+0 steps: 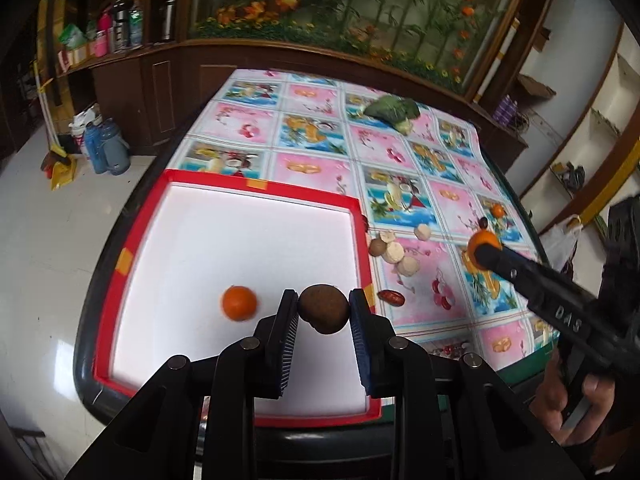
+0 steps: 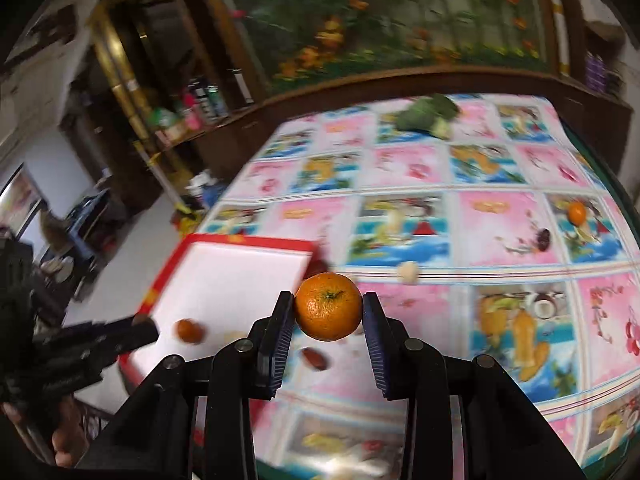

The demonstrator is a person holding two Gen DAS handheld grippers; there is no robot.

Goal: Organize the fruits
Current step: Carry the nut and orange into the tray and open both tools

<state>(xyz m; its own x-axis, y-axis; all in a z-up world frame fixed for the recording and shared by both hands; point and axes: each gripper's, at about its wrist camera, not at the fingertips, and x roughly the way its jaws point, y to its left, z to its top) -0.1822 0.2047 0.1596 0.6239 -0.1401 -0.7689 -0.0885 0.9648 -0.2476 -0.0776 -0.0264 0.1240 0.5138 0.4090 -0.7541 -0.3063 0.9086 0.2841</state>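
My left gripper is shut on a round brown fruit and holds it over the white floor of the red-rimmed tray. An orange lies in the tray to its left. My right gripper is shut on an orange, above the tablecloth just right of the tray. It also shows in the left wrist view. The left gripper appears at the left of the right wrist view.
Several pale round pieces, a brown one and a red date lie on the tablecloth right of the tray. A small orange and a dark fruit lie further right. A green vegetable sits at the far edge.
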